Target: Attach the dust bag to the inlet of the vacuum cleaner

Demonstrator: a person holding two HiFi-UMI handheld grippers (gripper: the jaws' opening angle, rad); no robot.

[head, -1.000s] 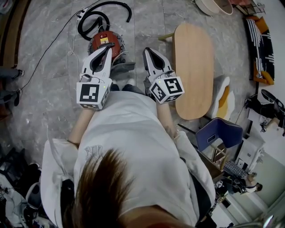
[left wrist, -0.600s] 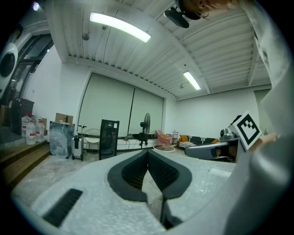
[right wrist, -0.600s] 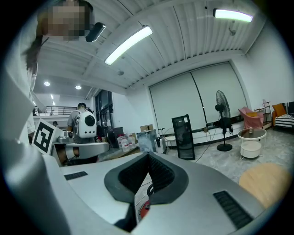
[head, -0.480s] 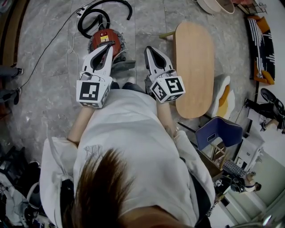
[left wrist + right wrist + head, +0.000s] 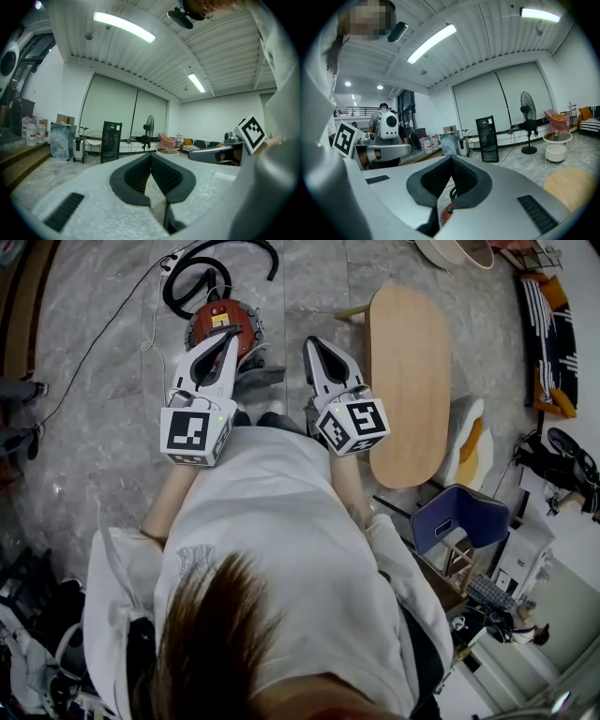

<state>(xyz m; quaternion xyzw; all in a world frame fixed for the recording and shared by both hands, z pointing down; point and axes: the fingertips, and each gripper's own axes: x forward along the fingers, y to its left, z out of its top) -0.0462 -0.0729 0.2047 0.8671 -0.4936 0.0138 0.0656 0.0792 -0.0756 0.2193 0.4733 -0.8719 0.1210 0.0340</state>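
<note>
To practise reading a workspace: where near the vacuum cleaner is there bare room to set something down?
The wooden table top is bare. Bare floor runs between the vacuum cleaner and the table, and left of the vacuum beyond its cord. It is crowded at the hose coils and around the blue chair.

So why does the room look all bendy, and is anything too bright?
Left gripper view: the wide lens curves the whole room, the picture's corners go dark, the ceiling lamp glares white, and the close-up left tongs look soft. Right gripper view: the same bending, with a glaring strip light. Head view: the floor bows at the edges, the light is even, and the vacuum cleaner looks clear.
</note>
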